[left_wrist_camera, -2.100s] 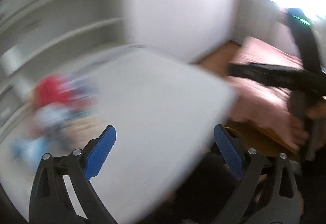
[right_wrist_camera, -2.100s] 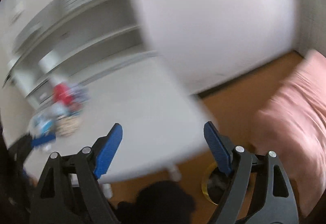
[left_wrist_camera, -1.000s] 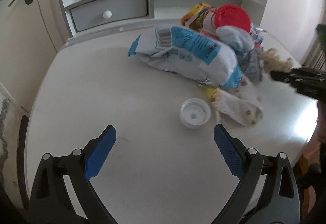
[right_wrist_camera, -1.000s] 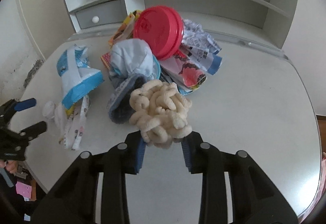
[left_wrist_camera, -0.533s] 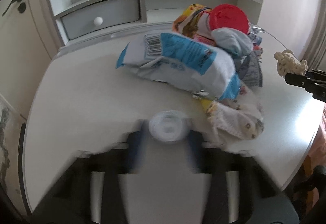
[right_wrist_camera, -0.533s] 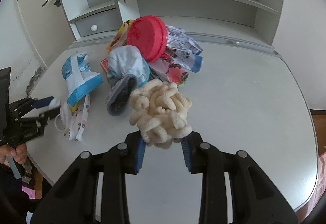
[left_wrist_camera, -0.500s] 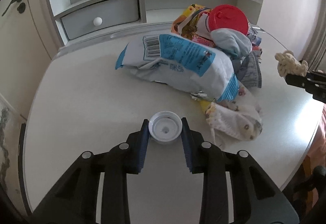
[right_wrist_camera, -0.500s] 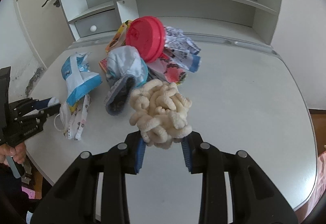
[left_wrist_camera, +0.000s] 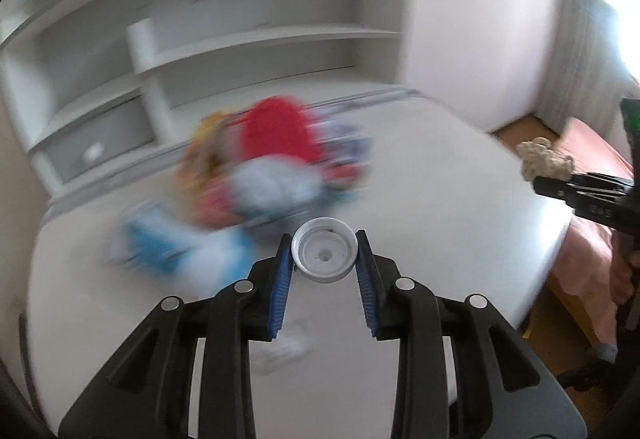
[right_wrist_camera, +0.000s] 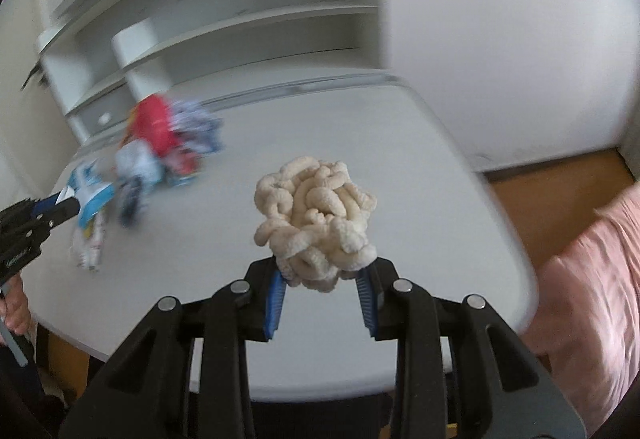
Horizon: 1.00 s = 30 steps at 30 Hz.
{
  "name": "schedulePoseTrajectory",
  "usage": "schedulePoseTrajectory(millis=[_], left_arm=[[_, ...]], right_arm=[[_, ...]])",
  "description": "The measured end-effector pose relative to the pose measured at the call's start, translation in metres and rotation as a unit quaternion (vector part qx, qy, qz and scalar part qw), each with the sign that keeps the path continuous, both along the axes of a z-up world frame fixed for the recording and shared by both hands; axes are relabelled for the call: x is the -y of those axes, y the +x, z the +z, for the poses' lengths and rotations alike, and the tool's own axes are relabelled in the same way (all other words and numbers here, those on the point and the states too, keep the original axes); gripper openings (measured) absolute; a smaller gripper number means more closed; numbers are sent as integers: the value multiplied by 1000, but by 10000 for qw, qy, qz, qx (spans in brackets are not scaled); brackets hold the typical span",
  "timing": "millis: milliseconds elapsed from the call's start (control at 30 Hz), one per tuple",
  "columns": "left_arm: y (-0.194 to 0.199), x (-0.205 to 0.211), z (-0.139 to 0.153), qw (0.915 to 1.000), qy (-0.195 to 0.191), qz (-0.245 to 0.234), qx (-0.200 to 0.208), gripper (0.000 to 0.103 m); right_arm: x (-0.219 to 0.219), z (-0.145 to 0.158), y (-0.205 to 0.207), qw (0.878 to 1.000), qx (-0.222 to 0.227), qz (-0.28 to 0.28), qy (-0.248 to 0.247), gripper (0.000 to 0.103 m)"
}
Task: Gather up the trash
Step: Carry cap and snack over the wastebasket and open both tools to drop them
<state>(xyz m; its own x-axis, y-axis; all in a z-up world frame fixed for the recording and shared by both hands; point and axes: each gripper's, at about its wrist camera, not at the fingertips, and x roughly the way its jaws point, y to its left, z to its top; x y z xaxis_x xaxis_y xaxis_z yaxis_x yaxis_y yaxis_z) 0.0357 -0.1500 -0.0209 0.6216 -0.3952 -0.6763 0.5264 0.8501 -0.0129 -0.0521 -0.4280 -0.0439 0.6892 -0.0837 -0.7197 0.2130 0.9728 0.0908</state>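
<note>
My left tool (left_wrist_camera: 324, 257) was closed on a white plastic cap (left_wrist_camera: 324, 256), its blue pads pressed against the cap's rim on both sides, the open face toward the camera. My right tool (right_wrist_camera: 322, 279) gripped a cream-coloured tangle of puffy loops (right_wrist_camera: 316, 217) at its lower part. Both items were held clear above the white bench (right_wrist_camera: 280, 319). The remaining heap of wrappers and a red lid (right_wrist_camera: 154, 123) lay blurred on the bench near the shelf unit (right_wrist_camera: 248, 27).
</note>
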Motion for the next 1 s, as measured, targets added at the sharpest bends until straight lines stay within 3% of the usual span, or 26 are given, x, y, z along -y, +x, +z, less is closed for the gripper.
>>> schedulePoseTrajectory(millis=[100,200,333,467,633,700,800,1000], left_arm=[[-15,63,0,9975,-108,-703,-42,30],[-40,132,-4,9888,-248,-1466,-134,30],[-79,226,-22,9684,-333,-2442,-378,30],[-113,304,-62,9471,-205,-3102,-797,30],[-136,373,-132,9302,142,-3427,-1308,30],[-141,391,-159,9298,440,-3394,-1355,30],[-138,413,-197,9193,575,-3353,-1978,30],[-131,427,-236,9156,778,-3149,-2375,30]], right_arm=[[46,-5,-35,9982,9,-602,78,31],[94,-20,-70,9918,-95,-1258,194,31],[157,-54,-114,9764,-341,-2081,460,31],[206,-94,-142,9593,-673,-2644,736,31],[242,-155,-158,9420,-1287,-2856,1204,31],[245,-178,-159,9370,-1568,-2798,1386,31],[252,-211,-159,9271,-1935,-2801,1568,31],[253,-228,-156,9224,-2087,-2752,1728,32]])
